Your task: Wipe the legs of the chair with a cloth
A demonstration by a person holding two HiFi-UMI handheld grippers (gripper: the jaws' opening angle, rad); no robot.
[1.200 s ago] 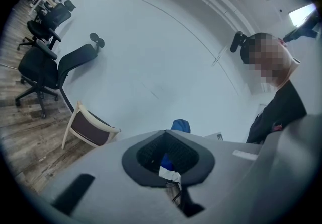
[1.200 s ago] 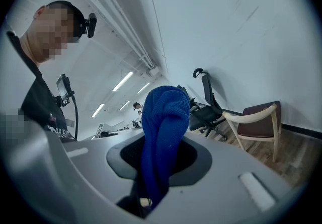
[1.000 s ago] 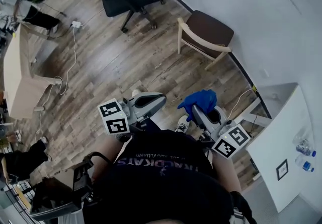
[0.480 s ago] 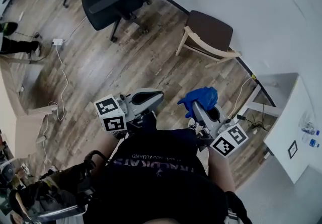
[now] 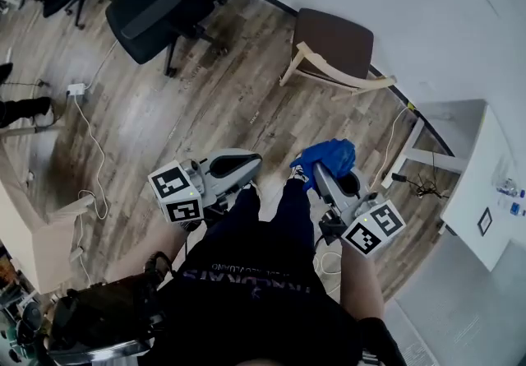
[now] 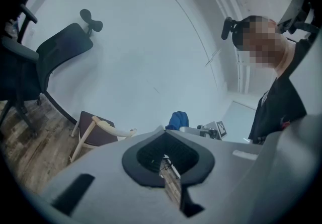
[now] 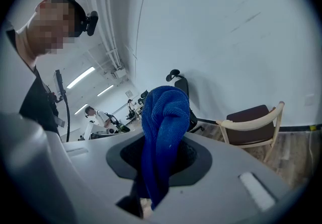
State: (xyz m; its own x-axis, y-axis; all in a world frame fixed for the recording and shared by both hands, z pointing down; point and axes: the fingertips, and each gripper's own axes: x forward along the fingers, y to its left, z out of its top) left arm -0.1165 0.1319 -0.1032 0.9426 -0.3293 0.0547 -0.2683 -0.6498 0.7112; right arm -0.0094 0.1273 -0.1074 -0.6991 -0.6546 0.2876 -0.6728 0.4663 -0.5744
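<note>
One cloth (image 5: 327, 160) in right gripper (image 5: 329, 184), one wooden chair (image 5: 333, 48)

Probably an office or lab space: black swivel chairs (image 5: 156, 11) on plank flooring (image 5: 222, 109), a power strip (image 5: 76, 90) trailing cable (image 5: 92, 142), a white bench (image 5: 468, 167) by the wall (image 5: 427, 11), ceiling strip lights (image 7: 80, 78) down a long room.
</note>
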